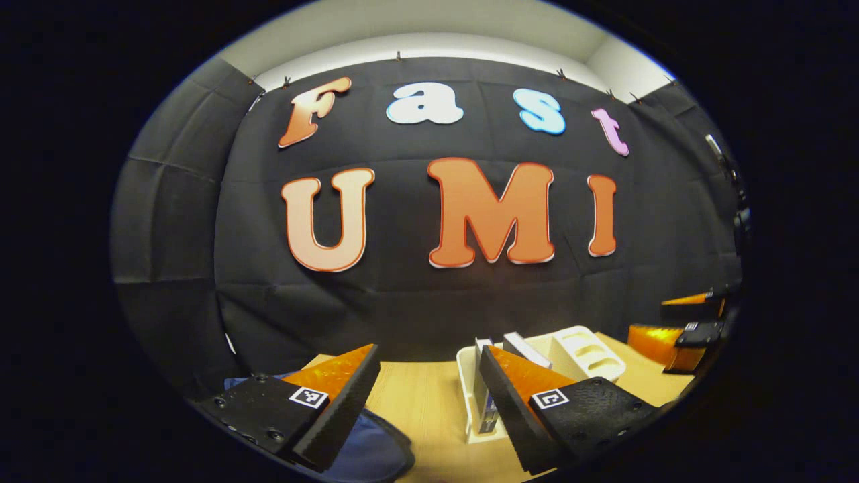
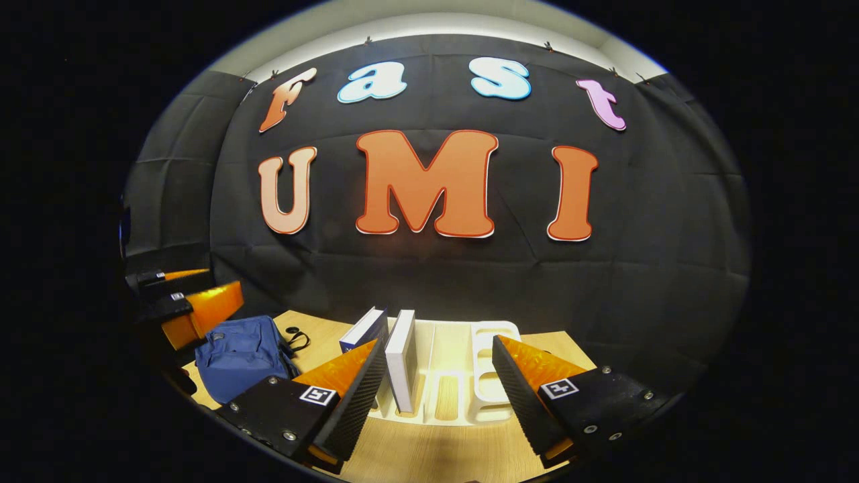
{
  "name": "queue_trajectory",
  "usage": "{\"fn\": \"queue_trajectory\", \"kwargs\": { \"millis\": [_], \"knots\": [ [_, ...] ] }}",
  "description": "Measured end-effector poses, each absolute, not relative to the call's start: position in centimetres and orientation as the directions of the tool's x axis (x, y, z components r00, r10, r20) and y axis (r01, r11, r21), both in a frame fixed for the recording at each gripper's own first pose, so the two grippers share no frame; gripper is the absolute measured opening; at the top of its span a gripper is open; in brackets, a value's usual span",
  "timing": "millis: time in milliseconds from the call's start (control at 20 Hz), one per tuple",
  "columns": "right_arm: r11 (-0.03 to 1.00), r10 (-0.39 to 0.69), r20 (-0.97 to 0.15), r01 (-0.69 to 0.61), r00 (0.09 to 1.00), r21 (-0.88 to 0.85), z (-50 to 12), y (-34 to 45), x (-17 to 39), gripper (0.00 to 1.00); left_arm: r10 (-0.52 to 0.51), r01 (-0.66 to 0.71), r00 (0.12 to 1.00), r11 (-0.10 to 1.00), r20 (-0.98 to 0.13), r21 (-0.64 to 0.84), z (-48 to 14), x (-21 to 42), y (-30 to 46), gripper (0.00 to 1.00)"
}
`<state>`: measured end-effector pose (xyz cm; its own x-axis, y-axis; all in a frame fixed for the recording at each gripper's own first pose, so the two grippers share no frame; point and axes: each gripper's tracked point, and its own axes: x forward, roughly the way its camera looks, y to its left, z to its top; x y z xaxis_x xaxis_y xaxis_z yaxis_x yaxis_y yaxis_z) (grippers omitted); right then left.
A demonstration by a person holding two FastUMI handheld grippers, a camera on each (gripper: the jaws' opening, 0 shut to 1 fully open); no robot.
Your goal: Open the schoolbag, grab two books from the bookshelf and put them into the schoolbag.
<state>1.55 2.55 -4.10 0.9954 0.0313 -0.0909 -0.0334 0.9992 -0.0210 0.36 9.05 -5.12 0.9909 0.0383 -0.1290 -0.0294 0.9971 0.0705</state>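
**Blue schoolbag shut, books waiting in the rack**

Blue fabric marks the schoolbag (image 2: 240,355), which lies flat on the wooden bench (image 2: 429,456) to the left of the white bookshelf (image 2: 493,392), its flap apparently closed; a dark strap curls on the wood just beside it. In the right gripper view, two books stand in the rack's left slots: a blue-covered book (image 2: 366,329) leaning leftward and a white book (image 2: 401,359) upright next to it. The slots keep them on edge, spines reachable from above, which suits a pinch by two fingers.

The right tool (image 2: 436,396) hangs above the bench edge with its jaws spread wide and nothing between them, aimed at the rack, so it seems placed for the books. The left tool (image 1: 429,402) is likewise released and empty; its camera looks over the bag's corner (image 1: 376,453) and the rack's end (image 1: 584,352), with the other tool seen at the far right. Being nearer the bag, it is probably meant to open it first. My judgement: the task has barely begun.
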Motion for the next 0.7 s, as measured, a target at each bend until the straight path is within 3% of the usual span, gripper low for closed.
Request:
{"fn": "queue_trajectory", "kwargs": {
  "millis": [300, 700],
  "knots": [
    [0.999, 0.038, -0.113, -0.040, 0.993, -0.018, -5.3, 2.6, 2.3, 0.95, 0.086, 0.013, 0.959, 0.939, -0.271, 0.344, -11.5, -1.7, 12.0, 0.92],
    [1.000, 0.007, -0.149, -0.009, 0.989, -0.013, -7.8, 0.5, 3.5, 0.95, 0.141, 0.153, 0.876, 0.826, -0.462, 0.542, -20.5, -5.6, 12.4, 0.92]
  ]
}}
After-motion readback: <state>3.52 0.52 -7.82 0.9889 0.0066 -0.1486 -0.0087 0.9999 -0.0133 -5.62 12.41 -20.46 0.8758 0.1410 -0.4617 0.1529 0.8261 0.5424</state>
